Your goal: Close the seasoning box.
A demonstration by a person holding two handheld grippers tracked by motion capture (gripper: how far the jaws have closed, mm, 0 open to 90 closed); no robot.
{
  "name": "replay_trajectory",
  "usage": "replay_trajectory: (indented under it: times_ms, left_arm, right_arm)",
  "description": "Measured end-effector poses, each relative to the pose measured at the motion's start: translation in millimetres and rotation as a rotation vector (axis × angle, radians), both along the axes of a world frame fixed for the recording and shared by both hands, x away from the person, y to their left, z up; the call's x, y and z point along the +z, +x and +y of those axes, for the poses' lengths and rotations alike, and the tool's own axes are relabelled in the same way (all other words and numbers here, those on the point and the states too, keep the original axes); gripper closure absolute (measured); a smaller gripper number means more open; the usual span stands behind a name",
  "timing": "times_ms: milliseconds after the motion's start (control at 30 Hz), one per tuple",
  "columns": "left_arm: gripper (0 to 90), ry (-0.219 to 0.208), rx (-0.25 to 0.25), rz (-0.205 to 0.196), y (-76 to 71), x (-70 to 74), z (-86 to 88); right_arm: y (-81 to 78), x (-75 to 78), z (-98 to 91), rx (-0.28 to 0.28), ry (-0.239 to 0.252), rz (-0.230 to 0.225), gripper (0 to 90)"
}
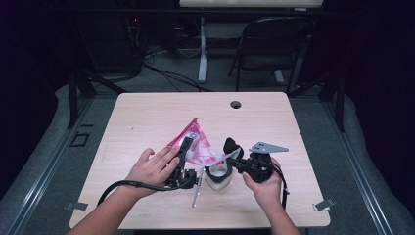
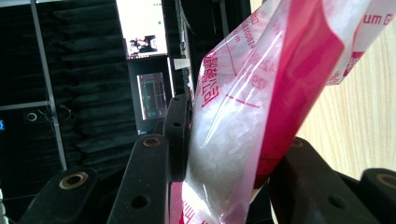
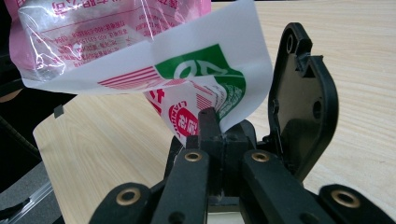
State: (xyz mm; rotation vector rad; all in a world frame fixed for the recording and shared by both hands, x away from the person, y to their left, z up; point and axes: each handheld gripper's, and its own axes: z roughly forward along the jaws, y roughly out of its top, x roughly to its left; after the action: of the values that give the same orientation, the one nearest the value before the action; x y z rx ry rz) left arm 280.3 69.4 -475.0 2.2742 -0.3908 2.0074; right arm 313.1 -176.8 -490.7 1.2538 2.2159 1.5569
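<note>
On inspection, a pink and clear plastic bag point(image 1: 196, 146) was found suspended above the wooden table point(image 1: 147, 117), held between the two grippers near the table's front edge. The bag carried red printed lettering and contained a white, granular-looking substance, seen most clearly in the left gripper view point(image 2: 243, 121).

The left gripper point(image 1: 186, 145) was clamped on the bag's filled body, with the black jaws pressing it from either side and the pouch bulging between them. The person's left hand point(image 1: 152, 169) was wrapped around that gripper's body, its cable trailing toward the table's front edge.

The right gripper point(image 1: 226, 155) was fully clenched on the bag's lower corner. In the right gripper view the jaws met on a thin white flap point(image 3: 205, 88) printed with green and red marks, pinched tight at the tips point(image 3: 215, 128). The person's right hand point(image 1: 266, 188) held that gripper from below, and a grey three-cornered plate point(image 1: 268, 147) sat on top of it.

A white and black object point(image 1: 218, 177) stood on the table just beneath the bag, between the two hands; its nature could not be determined. A round hole point(image 1: 236, 104) was noted near the table's far edge.
</note>
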Motion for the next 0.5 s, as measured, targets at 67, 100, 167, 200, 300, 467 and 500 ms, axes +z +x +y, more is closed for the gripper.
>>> replay_trajectory:
  times_ms: [67,100,167,200,300,467,500]
  left_arm:
    - [68.3,0.0,-0.001,-0.002,-0.1,0.4,0.0]
    - [68.3,-0.001,-0.002,-0.002,-0.1,0.5,0.1]
    - [68.4,0.005,-0.009,-0.017,-0.2,1.4,0.0]
    - [68.4,0.006,-0.008,-0.016,0.1,1.4,0.0]
    - [68.3,0.006,-0.009,-0.019,0.3,1.2,0.3]
    - [68.4,0.003,-0.002,-0.008,0.3,0.6,0.7]
    - [68.4,0.004,-0.002,-0.009,0.2,0.5,0.7]
  right_arm:
    - [-0.1,0.1,0.1,-0.002,0.001,0.0,90.0]
    - [-0.1,0.1,0.0,0.0,0.001,0.0,90.0]
    - [0.0,0.1,-0.1,0.001,0.002,0.0,90.0]
    - [0.0,0.1,0.0,0.001,0.002,0.0,90.0]
    - [-0.1,0.0,0.3,-0.001,0.0,0.0,90.0]
    - [0.0,-0.2,0.7,-0.002,0.001,-0.001,90.0]
    - [0.1,-0.3,0.7,-0.002,0.001,-0.001,90.0]
